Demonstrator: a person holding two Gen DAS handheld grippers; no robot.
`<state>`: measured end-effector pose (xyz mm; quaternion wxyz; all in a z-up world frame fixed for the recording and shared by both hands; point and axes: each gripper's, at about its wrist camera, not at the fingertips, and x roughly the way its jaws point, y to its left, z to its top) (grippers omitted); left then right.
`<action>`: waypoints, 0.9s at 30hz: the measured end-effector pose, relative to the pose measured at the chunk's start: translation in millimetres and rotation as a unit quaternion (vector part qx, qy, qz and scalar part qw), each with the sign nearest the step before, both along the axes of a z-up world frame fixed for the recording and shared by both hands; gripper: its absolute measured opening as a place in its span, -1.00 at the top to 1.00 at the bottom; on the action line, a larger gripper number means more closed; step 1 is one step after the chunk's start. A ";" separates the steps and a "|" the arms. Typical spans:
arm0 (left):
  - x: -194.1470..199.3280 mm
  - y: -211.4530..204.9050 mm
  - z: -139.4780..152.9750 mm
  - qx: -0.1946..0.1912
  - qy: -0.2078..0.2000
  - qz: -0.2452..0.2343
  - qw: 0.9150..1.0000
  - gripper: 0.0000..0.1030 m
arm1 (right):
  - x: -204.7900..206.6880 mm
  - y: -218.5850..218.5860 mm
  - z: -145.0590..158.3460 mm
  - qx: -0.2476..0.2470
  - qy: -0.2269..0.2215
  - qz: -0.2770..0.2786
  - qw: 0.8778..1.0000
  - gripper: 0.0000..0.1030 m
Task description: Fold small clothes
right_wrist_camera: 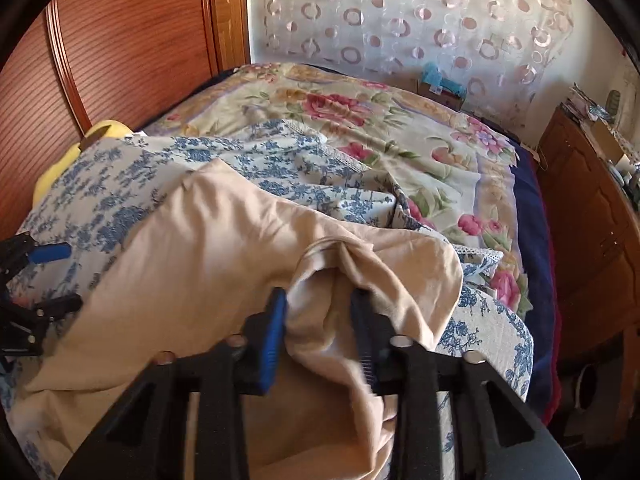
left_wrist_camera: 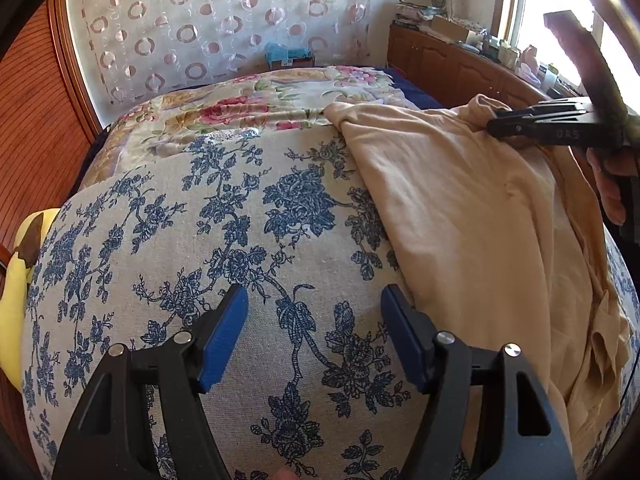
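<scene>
right hand-held gripper (right_wrist_camera: 318, 316) is clamped on a bunched fold of the beige garment (right_wrist_camera: 208, 264) lying on the bed (left_wrist_camera: 240, 216) toward its right edge; left hand-held gripper (left_wrist_camera: 314, 316) hangs open, empty, so one-sided pulling could drag it crooked

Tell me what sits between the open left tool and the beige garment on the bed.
Nothing visible. The left tool hangs open over bare blue-flowered bedspread, and the beige garment lies just beside its right finger, its near edge unobstructed. The right tool has a fold of that garment between its fingers at the far side.
</scene>
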<state>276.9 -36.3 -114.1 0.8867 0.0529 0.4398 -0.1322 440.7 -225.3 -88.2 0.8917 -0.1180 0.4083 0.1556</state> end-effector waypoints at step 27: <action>-33.6 13.7 28.8 -0.045 -0.010 -0.008 0.999 -0.69 | -139.8 -17.5 19.0 0.085 -0.045 -0.034 0.995 0.04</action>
